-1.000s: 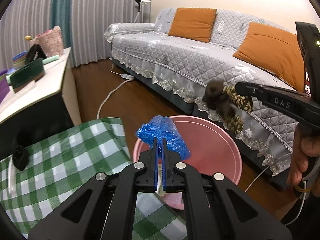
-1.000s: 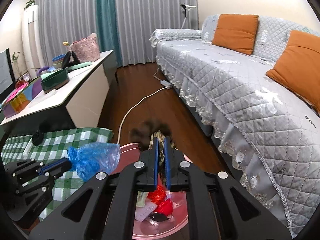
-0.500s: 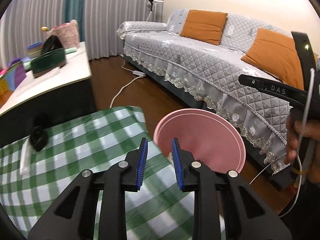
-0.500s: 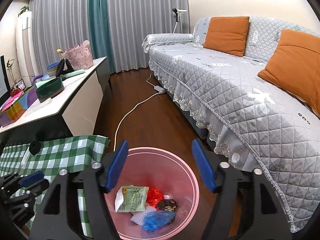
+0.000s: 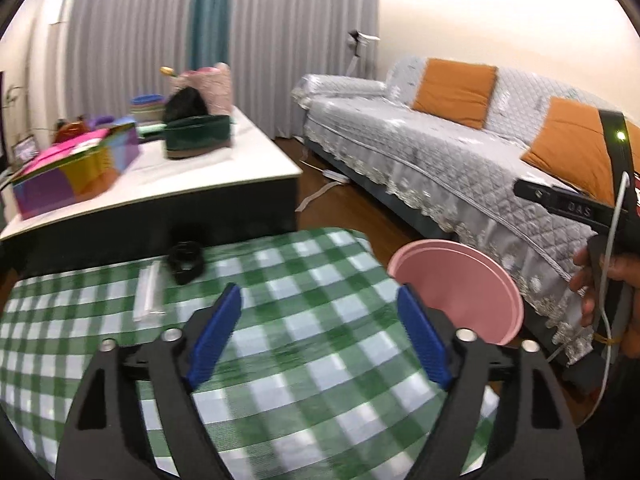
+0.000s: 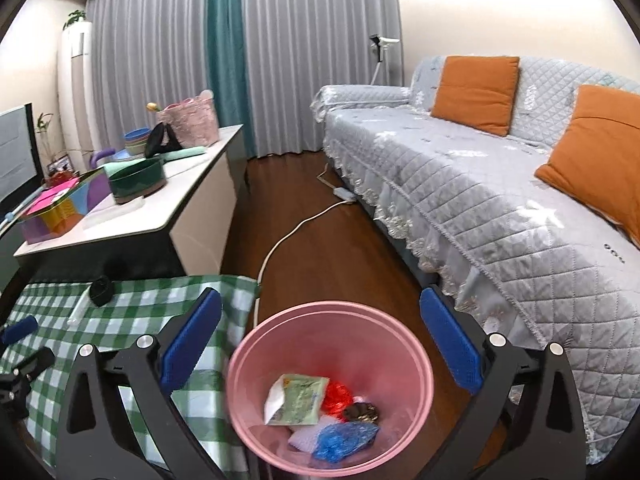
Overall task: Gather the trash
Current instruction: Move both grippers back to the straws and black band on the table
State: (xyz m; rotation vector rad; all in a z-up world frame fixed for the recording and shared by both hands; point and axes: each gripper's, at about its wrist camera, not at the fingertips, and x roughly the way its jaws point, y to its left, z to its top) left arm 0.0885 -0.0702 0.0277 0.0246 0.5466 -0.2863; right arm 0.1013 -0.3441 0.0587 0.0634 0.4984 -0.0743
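Trash left on the cloth (image 5: 304,364): a clear wrapper (image 5: 149,297) and a black ring-like item (image 5: 185,261), lying just beside each other at the far left part of the checked top. Wrapper's long axis ran away from the camera, roughly in line with the left gripper's fingers. Bin (image 6: 332,384) sat on the floor off the cloth's right edge, between cloth and sofa (image 6: 480,184). Inside it: green packet (image 6: 298,398), red scrap (image 6: 338,396), blue bag (image 6: 346,440), a dark lump, something white.

Left gripper (image 5: 320,336) was released, jaws spread wide, empty, hovering over the cloth; both leftovers lay ahead and to its left. Right gripper (image 6: 320,338) was also spread wide and empty, above the bin mouth, with the leftovers far off to its left. Left one looked clearly nearer, so the next pick probably falls to it: reach forward-left; the thin, flat wrapper would likely need the jaws turned across its narrow width. Exact nature of the black item could not be told.
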